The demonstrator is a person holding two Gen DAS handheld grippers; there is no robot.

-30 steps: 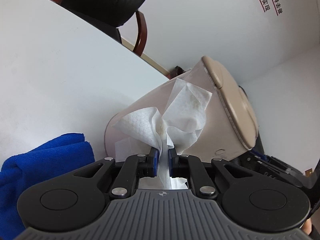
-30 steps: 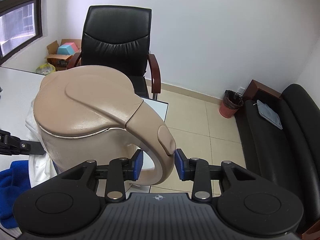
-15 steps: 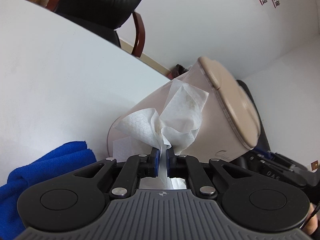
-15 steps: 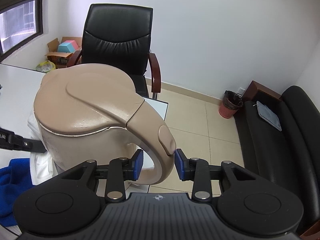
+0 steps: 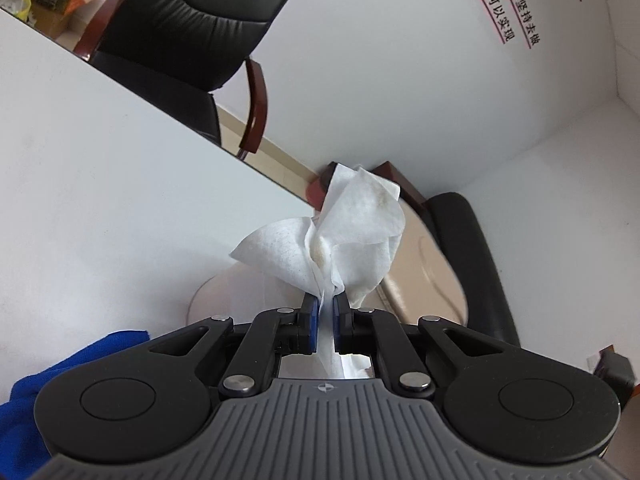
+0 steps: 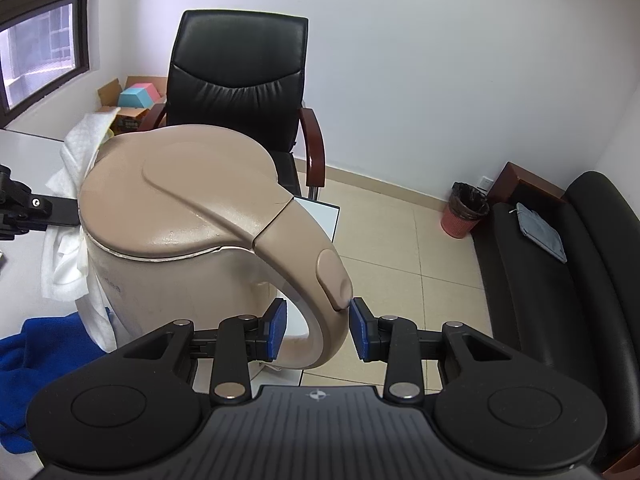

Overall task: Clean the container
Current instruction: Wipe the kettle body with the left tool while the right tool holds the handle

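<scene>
The right tool (image 6: 316,330) clamps the kettle's handle (image 6: 320,320) to steady it while the left tool (image 5: 325,322) pinches a stained tissue (image 5: 352,232) for wiping.

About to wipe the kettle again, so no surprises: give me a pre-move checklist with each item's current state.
1. Left tool shut on wipe: ok.
2. Right tool clamped on kettle handle: ok.
3. Kettle lid closed: ok.
4. Wipe clean: not ok, yellowish stains show.
5. Wipe touching the kettle side: cannot tell.
6. Blue cloth clear of the kettle base: cannot tell.
</scene>
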